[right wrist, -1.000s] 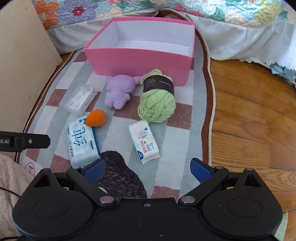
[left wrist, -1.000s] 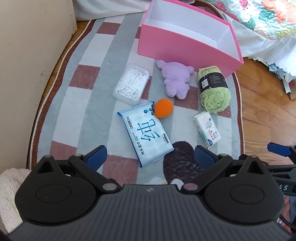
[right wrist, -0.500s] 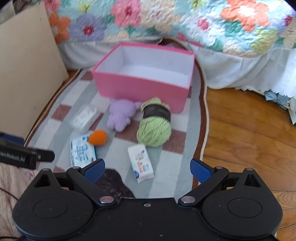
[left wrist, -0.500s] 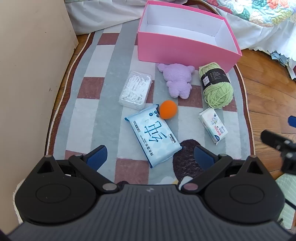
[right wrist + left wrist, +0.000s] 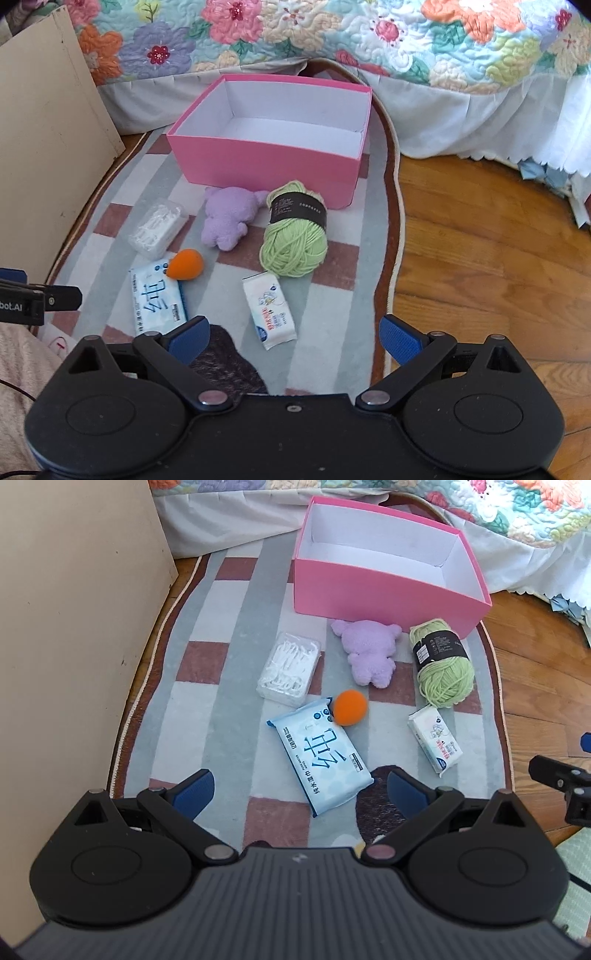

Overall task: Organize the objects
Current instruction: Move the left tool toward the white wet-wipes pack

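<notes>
An empty pink box (image 5: 384, 590) (image 5: 266, 166) stands at the far end of a checked rug. In front of it lie a purple plush toy (image 5: 369, 653) (image 5: 229, 218), a green yarn ball (image 5: 443, 664) (image 5: 295, 236), a clear box of floss picks (image 5: 288, 668) (image 5: 157, 227), an orange sponge (image 5: 350, 707) (image 5: 186, 263), a blue wet-wipe pack (image 5: 321, 760) (image 5: 157, 301) and a small tissue pack (image 5: 436, 740) (image 5: 269, 312). My left gripper (image 5: 301, 792) is open above the wet-wipe pack's near end. My right gripper (image 5: 295, 338) is open near the tissue pack. Both hold nothing.
A beige cabinet panel (image 5: 74, 627) (image 5: 44, 155) borders the rug on the left. A bed with a floral quilt (image 5: 332, 37) and white skirt stands behind the box. Wooden floor (image 5: 480, 258) lies to the right. The right gripper's finger (image 5: 557, 775) shows at the left wrist view's right edge.
Both grippers have pulled back and lifted, so more of the box, the bed and the rug shows. The objects have not moved.
</notes>
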{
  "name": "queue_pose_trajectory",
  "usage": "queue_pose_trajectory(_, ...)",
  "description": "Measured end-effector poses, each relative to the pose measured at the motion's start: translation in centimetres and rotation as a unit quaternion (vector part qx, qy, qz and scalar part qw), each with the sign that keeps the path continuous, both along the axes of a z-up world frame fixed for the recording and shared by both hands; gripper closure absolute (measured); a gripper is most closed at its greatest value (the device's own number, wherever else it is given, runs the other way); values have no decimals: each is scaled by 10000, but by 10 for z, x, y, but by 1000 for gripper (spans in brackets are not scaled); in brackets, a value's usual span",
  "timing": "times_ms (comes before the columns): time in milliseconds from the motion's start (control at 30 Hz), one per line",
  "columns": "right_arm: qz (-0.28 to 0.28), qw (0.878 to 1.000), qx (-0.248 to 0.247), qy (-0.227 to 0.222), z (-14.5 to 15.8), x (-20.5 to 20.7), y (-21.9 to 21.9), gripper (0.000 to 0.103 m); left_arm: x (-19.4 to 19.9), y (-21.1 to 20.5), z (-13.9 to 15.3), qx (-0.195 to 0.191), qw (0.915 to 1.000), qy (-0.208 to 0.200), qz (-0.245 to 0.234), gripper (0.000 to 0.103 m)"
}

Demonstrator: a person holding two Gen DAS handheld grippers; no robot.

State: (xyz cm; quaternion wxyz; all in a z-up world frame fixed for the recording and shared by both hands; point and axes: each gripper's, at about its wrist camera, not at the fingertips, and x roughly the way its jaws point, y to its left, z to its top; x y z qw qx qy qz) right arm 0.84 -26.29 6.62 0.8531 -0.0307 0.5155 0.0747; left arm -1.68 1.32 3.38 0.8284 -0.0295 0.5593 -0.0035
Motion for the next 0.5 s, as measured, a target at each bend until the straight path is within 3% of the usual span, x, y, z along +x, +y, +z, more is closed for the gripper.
queue_pose_trajectory(100,43,9990,-335,283,-4,7,6,3,-1,-1,1,11,10000,4,-9,1)
queue_pose_trajectory(167,125,9984,-498,223,-6,4,9,3,-1,-2,1,-17,10000,15,-25,1)
queue_pose_trajectory(500,188,9992,-355,3,3,1,8,3,0,-6,-2,135,9998,85,-94,1)
